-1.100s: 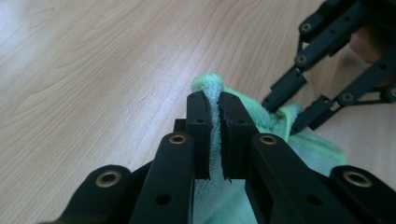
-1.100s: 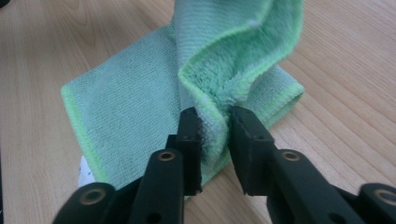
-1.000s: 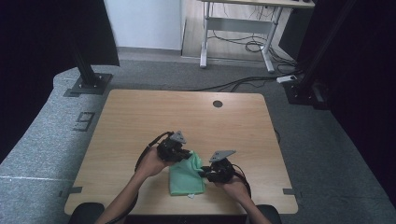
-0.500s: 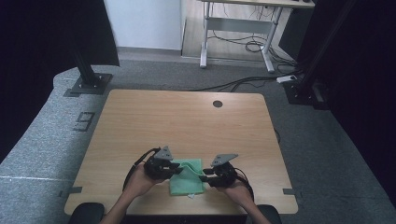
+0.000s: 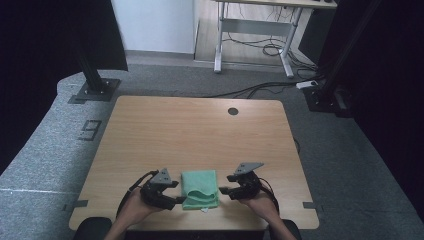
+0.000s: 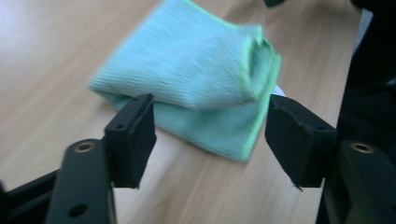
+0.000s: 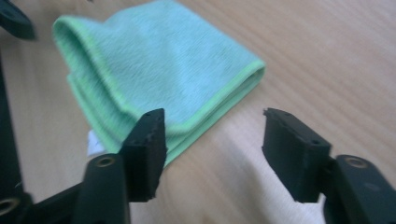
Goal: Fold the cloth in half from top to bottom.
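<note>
Green cloth point(image 5: 200, 188) — folded, layered edges, flat on table point(image 5: 200, 130)

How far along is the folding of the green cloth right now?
The green cloth lies folded in layers near the table's front edge. The left gripper and right gripper sit on either side with jaws just opened and hold nothing. Little seems left, perhaps one more fold or drawing the hands away.

Only the folded cloth point(image 5: 200, 189) lies between 2 claws; tabletop point(image 5: 200, 130) beyond is open.
</note>
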`<state>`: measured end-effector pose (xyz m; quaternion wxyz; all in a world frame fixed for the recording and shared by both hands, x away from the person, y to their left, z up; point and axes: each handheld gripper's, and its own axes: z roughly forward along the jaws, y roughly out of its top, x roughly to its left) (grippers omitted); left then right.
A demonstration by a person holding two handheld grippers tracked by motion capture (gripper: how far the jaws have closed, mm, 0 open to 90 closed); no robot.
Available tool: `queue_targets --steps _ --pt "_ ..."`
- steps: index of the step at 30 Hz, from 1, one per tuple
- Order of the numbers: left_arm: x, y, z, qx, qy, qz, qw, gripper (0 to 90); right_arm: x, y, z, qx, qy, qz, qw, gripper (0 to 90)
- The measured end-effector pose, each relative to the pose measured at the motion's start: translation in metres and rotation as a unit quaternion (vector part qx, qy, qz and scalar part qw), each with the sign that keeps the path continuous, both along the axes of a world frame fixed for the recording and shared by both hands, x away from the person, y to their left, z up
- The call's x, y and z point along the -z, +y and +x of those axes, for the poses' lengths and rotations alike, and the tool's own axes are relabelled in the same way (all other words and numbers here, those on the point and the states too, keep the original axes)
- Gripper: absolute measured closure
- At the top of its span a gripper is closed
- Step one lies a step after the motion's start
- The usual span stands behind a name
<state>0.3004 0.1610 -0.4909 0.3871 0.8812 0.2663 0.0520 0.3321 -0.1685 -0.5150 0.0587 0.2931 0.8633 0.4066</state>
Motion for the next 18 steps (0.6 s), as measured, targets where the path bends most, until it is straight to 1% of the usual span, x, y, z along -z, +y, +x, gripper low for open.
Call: queue_targets --steps 1,3,4,5,6,7,8,9,11,12,13,16,18 --pt "-0.002 0.001 0.003 -0.007 -0.003 -0.003 1.0000 29.3 -0.001 0.003 0.003 0.004 -0.002 -0.003 1.0000 35.8" --pt "-0.006 0.002 0.013 -0.030 -0.011 -0.011 0.9994 26.5 0.000 0.008 0.008 0.012 -0.006 -0.004 0.9999 32.1" --pt "-0.006 0.000 0.018 -0.038 -0.015 -0.012 0.9991 24.7 0.001 0.012 0.010 0.016 -0.003 -0.005 0.9999 30.9" --pt "-0.005 -0.003 0.025 -0.051 -0.019 -0.012 0.9985 23.2 0.002 0.014 0.012 0.018 -0.004 -0.007 0.9998 29.4" --pt "-0.004 -0.006 0.030 -0.057 -0.020 -0.012 0.9981 22.3 0.003 0.019 0.015 0.021 -0.005 -0.010 0.9997 28.0" --pt "-0.001 -0.010 0.035 -0.063 -0.019 -0.011 0.9978 20.8 0.005 0.021 0.016 0.023 -0.005 -0.013 0.9997 27.1" --pt "0.003 -0.016 0.040 -0.069 -0.016 -0.005 0.9974 19.5 0.006 0.024 0.017 0.024 -0.005 -0.016 0.9996 25.9" --pt "0.006 -0.020 0.042 -0.072 -0.016 0.002 0.9973 18.5 0.008 0.027 0.018 0.026 -0.005 -0.021 0.9994 24.9" --pt "0.014 -0.027 0.042 -0.071 -0.014 0.024 0.9971 16.1 0.010 0.030 0.018 0.024 -0.003 -0.027 0.9993 24.5" --pt "0.020 -0.029 0.038 -0.069 -0.013 0.036 0.9969 15.2 0.012 0.030 0.016 0.022 -0.003 -0.030 0.9993 24.2" --pt "0.024 -0.029 0.035 -0.069 -0.011 0.042 0.9967 14.9 0.014 0.029 0.014 0.018 -0.002 -0.032 0.9993 24.1" --pt "0.033 -0.024 0.023 -0.076 -0.001 0.044 0.9961 14.8 0.019 0.027 0.006 0.011 0.001 -0.041 0.9991 23.7" --pt "0.037 -0.022 0.018 -0.080 0.000 0.046 0.9957 14.7 0.021 0.027 0.002 0.008 -0.002 -0.047 0.9989 23.4"
